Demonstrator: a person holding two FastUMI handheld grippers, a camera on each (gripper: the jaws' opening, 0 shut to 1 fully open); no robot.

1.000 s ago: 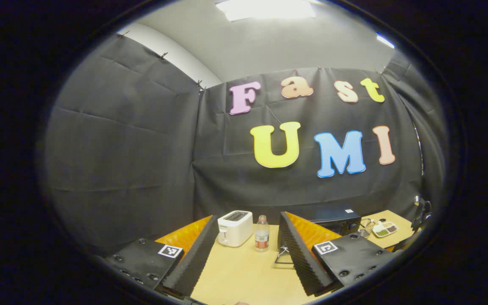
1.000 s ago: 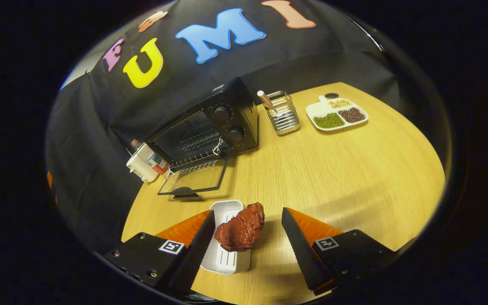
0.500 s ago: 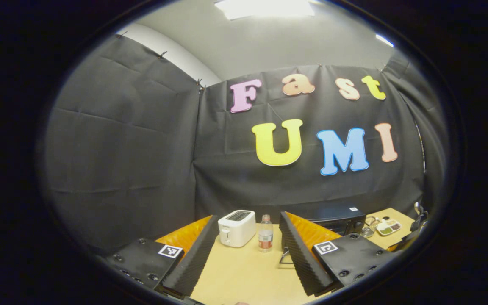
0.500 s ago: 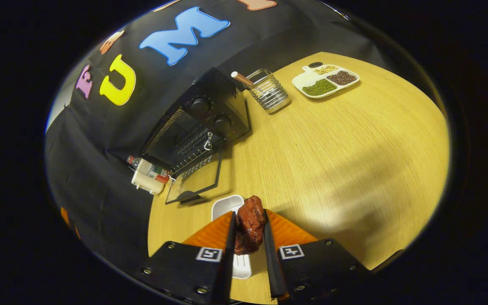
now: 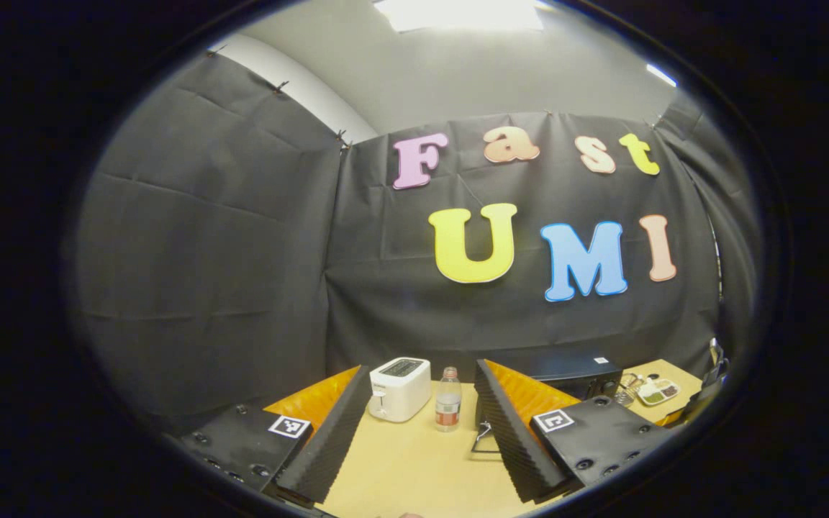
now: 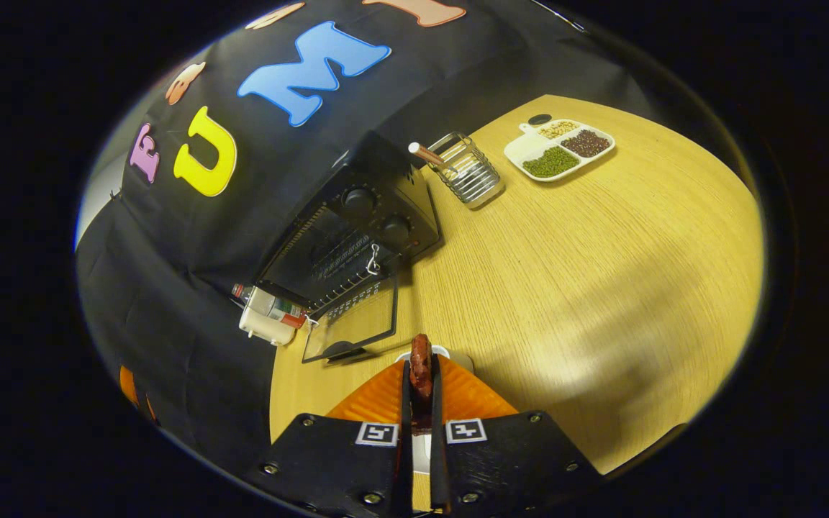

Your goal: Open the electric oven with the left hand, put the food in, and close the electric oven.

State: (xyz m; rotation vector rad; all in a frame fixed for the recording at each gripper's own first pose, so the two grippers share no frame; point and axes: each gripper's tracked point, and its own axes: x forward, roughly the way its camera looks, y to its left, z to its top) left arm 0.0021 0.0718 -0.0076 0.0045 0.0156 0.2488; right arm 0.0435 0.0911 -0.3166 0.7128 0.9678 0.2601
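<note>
We're clamping the right hand-held gripper (image 6: 420, 403) on the meat (image 6: 420, 365), just above its white dish (image 6: 450, 354) on the tabletop (image 6: 601, 244). Left hand-held gripper (image 5: 414, 424) is hanging apart, empty. Oven (image 6: 357, 230) beyond is standing open; loading and closing are remaining.

Setting: a recording booth arranged as a mock kitchen. Black cloth walls (image 5: 242, 273), pinned at the top edge, enclose a light wooden table (image 6: 601, 273). A ceiling light panel (image 5: 458, 13) sits at 12 o'clock in the left gripper view. Kitchen items stand on the table: a white toaster (image 5: 400, 388), a black electric oven (image 6: 357, 230) with its door open, a wire utensil holder (image 6: 466, 169) and a divided dish (image 6: 560, 140) of beans at 1 o'clock in the right gripper view.
</note>
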